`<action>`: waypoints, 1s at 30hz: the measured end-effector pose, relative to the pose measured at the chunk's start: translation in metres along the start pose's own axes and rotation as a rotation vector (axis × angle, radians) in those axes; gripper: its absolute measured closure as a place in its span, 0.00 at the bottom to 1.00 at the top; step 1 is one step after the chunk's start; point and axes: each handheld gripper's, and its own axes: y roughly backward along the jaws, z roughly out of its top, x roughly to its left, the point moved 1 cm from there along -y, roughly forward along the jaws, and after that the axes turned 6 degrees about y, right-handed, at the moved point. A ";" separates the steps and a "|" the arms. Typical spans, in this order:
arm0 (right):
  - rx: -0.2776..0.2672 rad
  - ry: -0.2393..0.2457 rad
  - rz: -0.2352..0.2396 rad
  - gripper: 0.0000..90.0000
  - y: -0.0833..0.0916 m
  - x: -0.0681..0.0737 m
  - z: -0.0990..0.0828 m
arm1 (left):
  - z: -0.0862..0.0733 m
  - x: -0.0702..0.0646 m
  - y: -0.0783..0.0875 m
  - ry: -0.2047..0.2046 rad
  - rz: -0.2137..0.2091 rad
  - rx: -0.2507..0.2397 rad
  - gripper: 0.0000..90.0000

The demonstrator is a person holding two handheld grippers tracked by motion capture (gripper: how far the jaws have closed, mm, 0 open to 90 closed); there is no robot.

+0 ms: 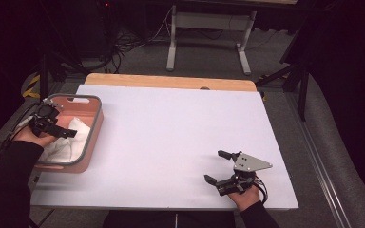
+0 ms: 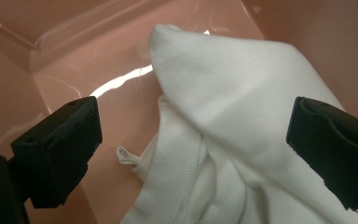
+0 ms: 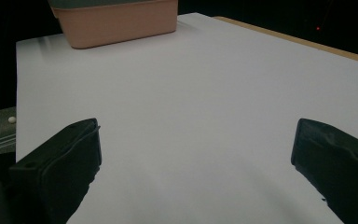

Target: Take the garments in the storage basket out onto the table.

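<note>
Work in hand: taking the white cloth [image 1: 69, 140] out of the pink basin [image 1: 95, 124], as I judge it from where the left claw [image 1: 71, 133] reaches.

Cloth, place: crumpled inside the basin at the left edge of the high view, heaped toward the basin's lower half; in the left claw view the white cloth [image 2: 242, 116] fills the centre and right, with a small label near the lower middle.

Basin, place: on the white worktop [image 1: 171, 142], at its left margin.

Left claw: open, jaws wide apart, nothing between them yet; it hangs over the basin, directly above the cloth.

Right claw [image 1: 217, 166]: open and empty, resting low at the lower right of the high view, well apart from the basin.

Key relation: the cloth lies straight ahead of the left claw; a raised fold runs from upper centre to lower right in the left claw view, crossing the gap between the jaws.

Nearer hand: the left by far; the right claw view has the basin [image 3: 116, 23] far off at upper left.

Next move, my guess: push down onto the fold and pinch.
</note>
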 end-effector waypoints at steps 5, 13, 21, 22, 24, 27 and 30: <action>0.002 -0.001 0.004 0.02 0.000 0.000 0.000 | -0.001 0.005 -0.007 0.013 -0.012 0.040 0.05; -0.002 0.000 0.007 0.02 0.000 0.000 0.000 | 0.000 0.006 -0.017 0.026 -0.020 0.098 0.09; -0.004 0.000 0.011 0.02 0.000 0.000 0.000 | -0.002 0.005 -0.022 0.038 -0.051 0.136 0.17; -0.004 0.000 0.010 0.02 0.000 0.000 0.000 | -0.002 0.005 -0.023 0.040 -0.067 0.139 0.21; -0.005 -0.001 0.010 0.02 0.000 0.000 0.000 | -0.003 0.005 -0.024 0.046 -0.094 0.152 0.28; -0.006 -0.002 0.011 0.02 0.000 0.000 0.000 | -0.003 0.004 -0.023 0.059 -0.115 0.158 0.38; -0.008 -0.002 0.010 0.02 0.001 0.000 0.000 | -0.003 0.004 -0.023 0.068 -0.134 0.164 0.46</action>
